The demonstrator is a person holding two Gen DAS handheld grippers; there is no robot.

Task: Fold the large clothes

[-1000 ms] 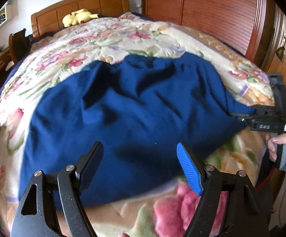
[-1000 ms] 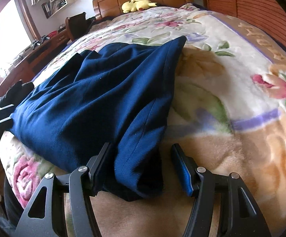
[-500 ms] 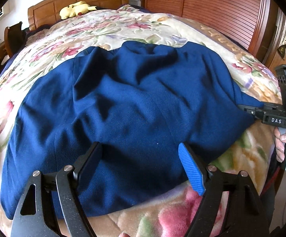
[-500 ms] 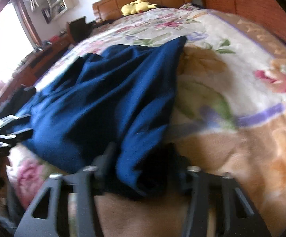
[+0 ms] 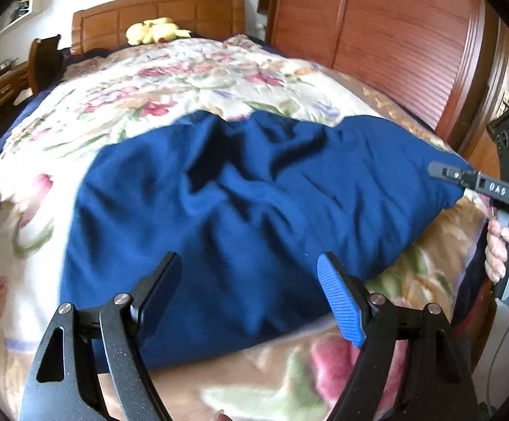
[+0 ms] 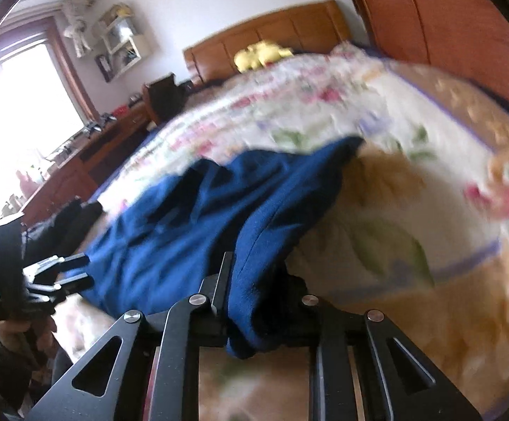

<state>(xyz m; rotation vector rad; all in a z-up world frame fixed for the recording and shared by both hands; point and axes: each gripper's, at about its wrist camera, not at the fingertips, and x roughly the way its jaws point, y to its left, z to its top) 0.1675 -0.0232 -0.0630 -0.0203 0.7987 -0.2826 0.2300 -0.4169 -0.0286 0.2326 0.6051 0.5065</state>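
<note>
The blue garment (image 5: 240,217) lies spread on the floral blanket (image 5: 170,80) of the bed, wrinkled, with its near edge toward the camera of the left wrist view. In this view it fills the middle of the picture, and the blanket shows around it from 9 to 12 o'clock and again at 6 o'clock.

The left gripper (image 5: 249,298) is released: its jaws stand wide apart over the near edge of the garment, and its pads (image 5: 340,301) do not press the cloth.

The right gripper (image 6: 254,291) is clenched on a corner of the garment. Its jaws have just been closing, and a thick fold of the blue cloth is pinched between them and hangs a little below. In the left wrist view this gripper is at 3 o'clock, and the cloth rises toward it from the blanket. A hand (image 5: 503,249) holds its handle.

A yellow plush toy (image 5: 156,29) sits at 12 o'clock by the wooden headboard (image 5: 156,10). A wooden wardrobe (image 5: 377,35) stands at 1 o'clock, beside the bed. In the right wrist view a bright window (image 6: 19,112) is at 9 o'clock.
</note>
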